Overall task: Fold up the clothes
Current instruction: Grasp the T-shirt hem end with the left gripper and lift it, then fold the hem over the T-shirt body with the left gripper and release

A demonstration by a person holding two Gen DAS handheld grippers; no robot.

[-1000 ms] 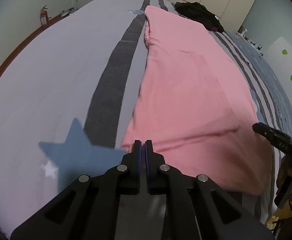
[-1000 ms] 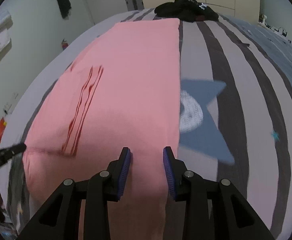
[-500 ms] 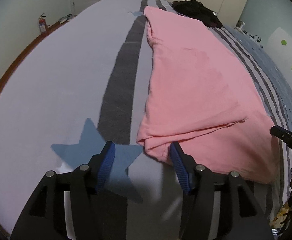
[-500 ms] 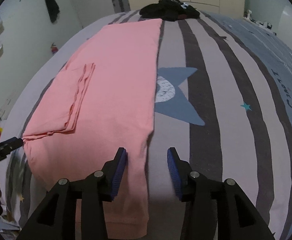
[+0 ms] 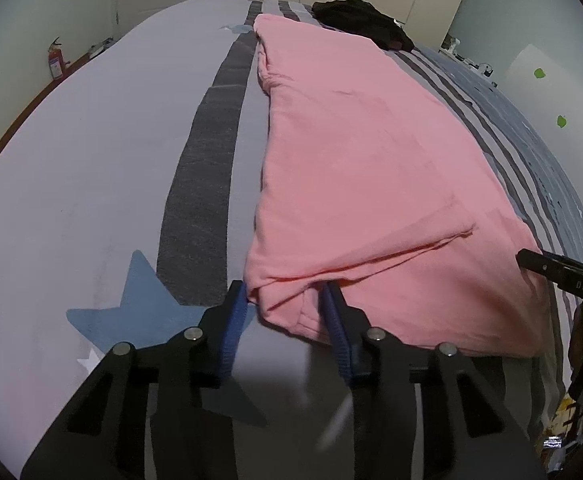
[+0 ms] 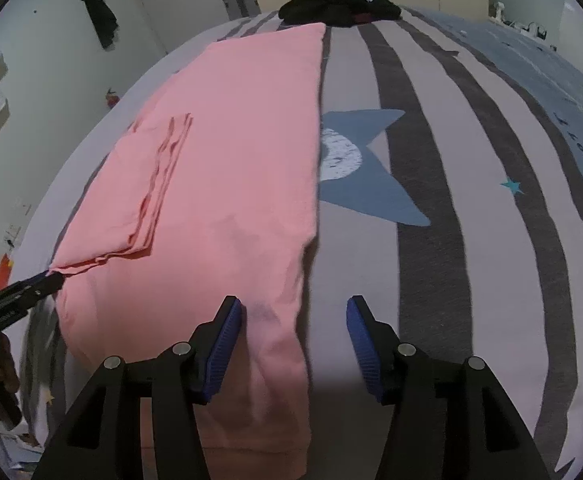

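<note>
left gripper (image 5: 285, 300): my jaws are apart, straddling the near-left folded corner of the pink garment (image 5: 363, 168), nothing clamped.
pink garment: flat and lengthwise on the striped bedspread (image 5: 91, 152), side already folded in (layered edges show at the left), so I judge the long fold done.
right gripper (image 6: 293, 320): my jaws are wide apart over the near-right edge, cloth hanging between them and off the bed, not pinched.
left to do: crosswise folds, near end up toward the far end, I'd say.
black clothes (image 6: 339, 6): piled at the far end, untouched.
</note>
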